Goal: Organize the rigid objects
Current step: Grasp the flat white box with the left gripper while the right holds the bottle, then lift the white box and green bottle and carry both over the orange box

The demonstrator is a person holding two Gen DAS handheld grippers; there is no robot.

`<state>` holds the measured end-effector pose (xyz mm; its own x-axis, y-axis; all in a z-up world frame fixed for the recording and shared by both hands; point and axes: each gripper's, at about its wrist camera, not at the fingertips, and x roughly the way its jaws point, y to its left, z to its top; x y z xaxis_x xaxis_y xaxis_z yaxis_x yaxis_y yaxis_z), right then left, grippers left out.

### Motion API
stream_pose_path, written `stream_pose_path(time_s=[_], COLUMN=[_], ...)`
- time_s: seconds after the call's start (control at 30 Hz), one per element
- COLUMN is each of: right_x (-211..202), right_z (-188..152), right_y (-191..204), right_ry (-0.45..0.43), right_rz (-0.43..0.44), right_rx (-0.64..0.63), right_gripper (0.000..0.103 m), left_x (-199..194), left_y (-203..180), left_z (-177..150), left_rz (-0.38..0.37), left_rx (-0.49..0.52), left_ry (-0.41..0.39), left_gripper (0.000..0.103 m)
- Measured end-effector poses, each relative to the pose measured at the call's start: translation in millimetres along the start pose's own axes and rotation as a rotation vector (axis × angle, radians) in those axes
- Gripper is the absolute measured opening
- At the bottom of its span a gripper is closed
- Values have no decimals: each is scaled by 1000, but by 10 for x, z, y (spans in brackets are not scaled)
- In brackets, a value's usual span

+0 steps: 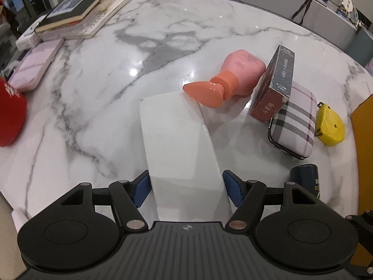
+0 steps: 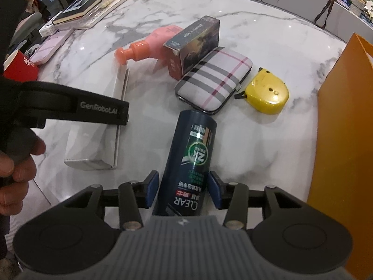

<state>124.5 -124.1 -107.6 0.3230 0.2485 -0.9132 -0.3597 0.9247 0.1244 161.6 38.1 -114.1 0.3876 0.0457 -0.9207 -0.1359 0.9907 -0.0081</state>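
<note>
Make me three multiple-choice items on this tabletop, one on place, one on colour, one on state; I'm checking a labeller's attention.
1. What lies directly right of the plaid case?
A. yellow tape measure
B. red cup
C. stack of books

2. What colour is the bottle between the right gripper's fingers?
A. pink
B. dark blue
C. white

3. How is the photo-card box resting?
A. flat on the marble table
B. tilted, leaning on the plaid case
C. held in a gripper

Answers:
1 A: the yellow tape measure sits beside the case's right end.
2 B: its body is dark blue with a CLEAR label.
3 B: one edge is propped up on the case.
</note>
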Motion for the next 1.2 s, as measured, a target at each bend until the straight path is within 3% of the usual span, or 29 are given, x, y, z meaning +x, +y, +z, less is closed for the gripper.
stream_pose_path(time_s=[0.57, 1.2], right_x=[-94, -638], right_z=[-54, -173], right_y=[-21, -67], right_ry=[-46, -160], right_rz=[-1, -10], right_rx=[6, 5], right_gripper=[38, 37], left_x=[-100, -673], left_y=[-83, -252], left_z=[-187, -406], left_rz=[-27, -132], left_rx=[122, 194], left_ry=[-50, -145], left_gripper=[74, 69])
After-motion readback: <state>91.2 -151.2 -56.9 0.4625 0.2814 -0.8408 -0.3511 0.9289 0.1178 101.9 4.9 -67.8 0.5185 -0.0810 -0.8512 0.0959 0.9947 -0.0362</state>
